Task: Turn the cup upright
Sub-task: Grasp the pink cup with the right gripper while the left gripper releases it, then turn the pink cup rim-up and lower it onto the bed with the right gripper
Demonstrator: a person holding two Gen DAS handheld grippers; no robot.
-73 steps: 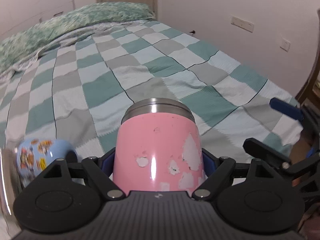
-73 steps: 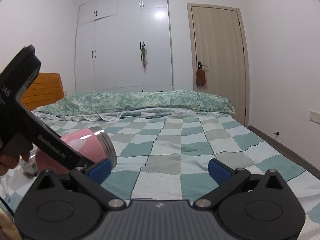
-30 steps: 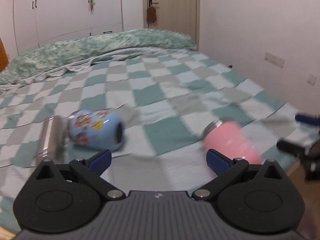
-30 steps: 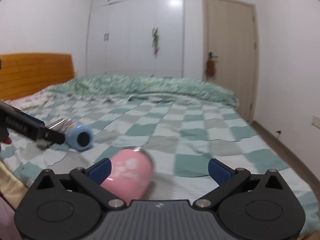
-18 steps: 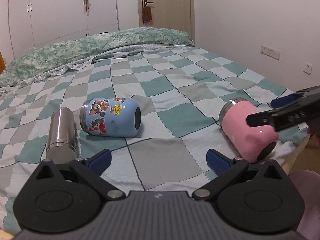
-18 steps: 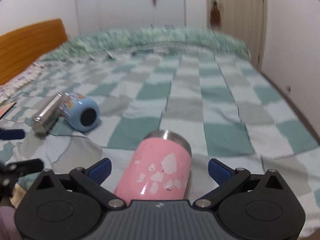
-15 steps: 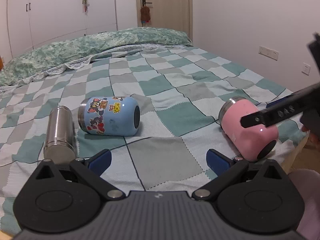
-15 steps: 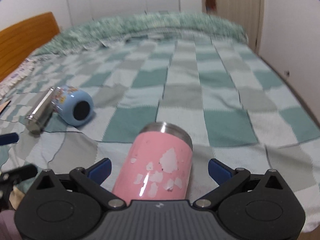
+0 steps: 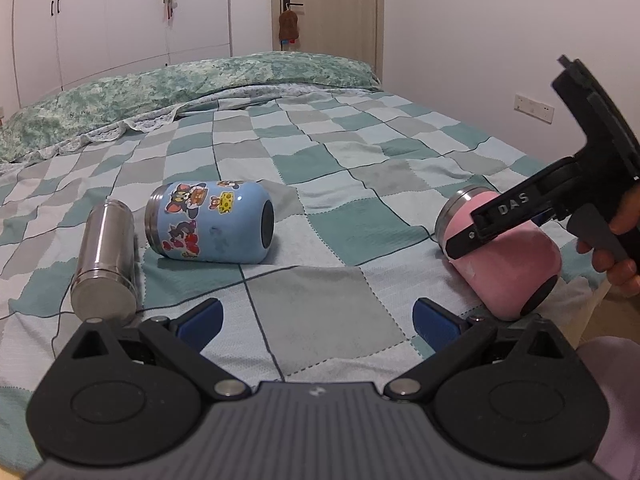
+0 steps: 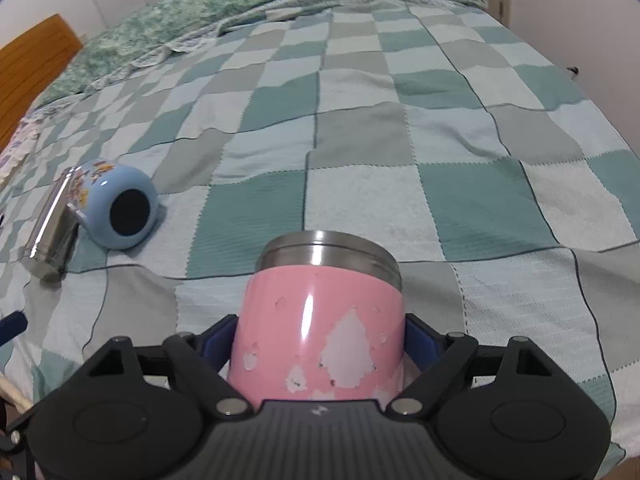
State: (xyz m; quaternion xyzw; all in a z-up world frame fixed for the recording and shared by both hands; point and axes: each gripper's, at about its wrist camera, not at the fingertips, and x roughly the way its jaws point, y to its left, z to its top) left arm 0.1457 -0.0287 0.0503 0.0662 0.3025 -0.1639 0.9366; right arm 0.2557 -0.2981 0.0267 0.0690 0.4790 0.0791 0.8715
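Observation:
A pink cup [image 10: 320, 320] with a steel rim and chipped paint lies on its side near the bed's front right edge, rim pointing away. My right gripper [image 10: 320, 340] has a blue pad [image 10: 422, 342] against each flank of it. In the left wrist view the pink cup [image 9: 508, 264] lies at the right, with the right gripper [image 9: 520, 216] reaching over it. My left gripper [image 9: 316, 316] is open and empty, low over the blanket. A blue cartoon cup [image 9: 212, 222] lies on its side, left of centre.
A steel cylinder [image 9: 106, 256] lies beside the blue cup's rim end. The checked blanket [image 9: 340, 152] covers the whole bed. The bed's front edge is just below the pink cup. A wall with sockets runs along the right; wardrobes and a door stand at the back.
My left gripper let go of the pink cup, which now lies on the bed, and drew back left. My right gripper came down and closed around the pink cup.

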